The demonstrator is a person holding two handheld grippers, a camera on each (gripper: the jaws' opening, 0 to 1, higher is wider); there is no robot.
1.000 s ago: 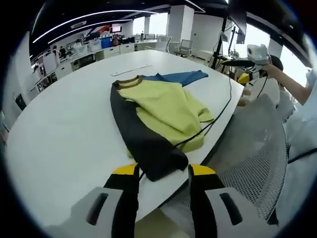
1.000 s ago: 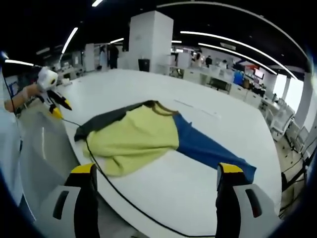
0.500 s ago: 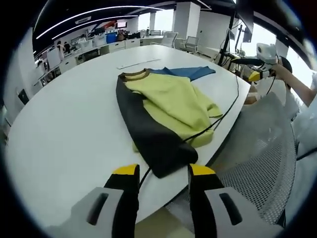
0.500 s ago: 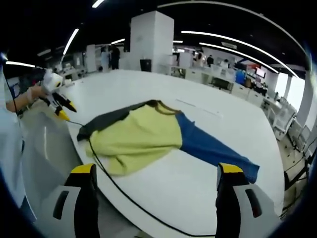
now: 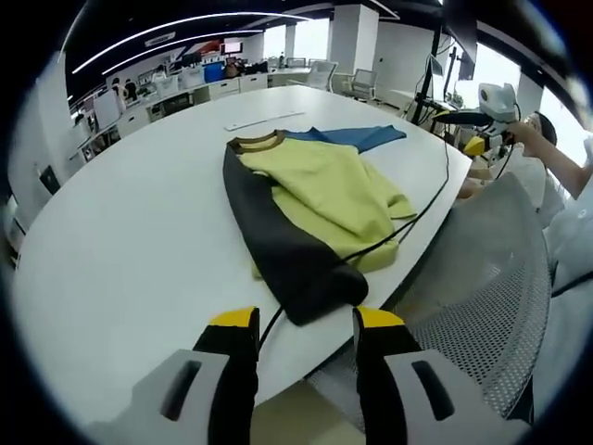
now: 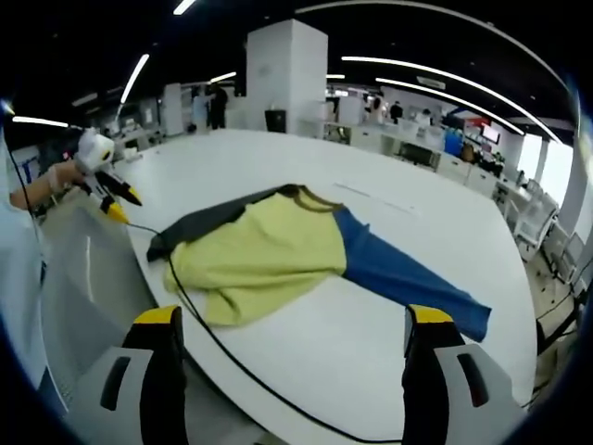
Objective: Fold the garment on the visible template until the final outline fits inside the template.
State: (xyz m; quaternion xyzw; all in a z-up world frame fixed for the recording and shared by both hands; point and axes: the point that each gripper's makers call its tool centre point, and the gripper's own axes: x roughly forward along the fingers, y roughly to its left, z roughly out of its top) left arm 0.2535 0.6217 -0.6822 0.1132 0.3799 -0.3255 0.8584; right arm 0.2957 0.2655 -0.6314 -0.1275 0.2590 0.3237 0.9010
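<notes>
Left gripper (image 5: pixel 296 324) eased closer to garment's (image 5: pixel 310 209) dark sleeve

I see bright, even light from ceiling strips (image 6: pixel 431 82) far ahead of my right gripper (image 6: pixel 292 324); the table (image 5: pixel 120 241) glares softly, shadows faint, edges bent and slightly blurred.

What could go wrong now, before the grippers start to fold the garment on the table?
1. A black cable lies across the garment, so a fold could trap or drag it.
2. The dark sleeve lies near the table edge and might slip off.
3. Both the left gripper and right gripper are open and apart from the cloth, so nothing holds it.
</notes>
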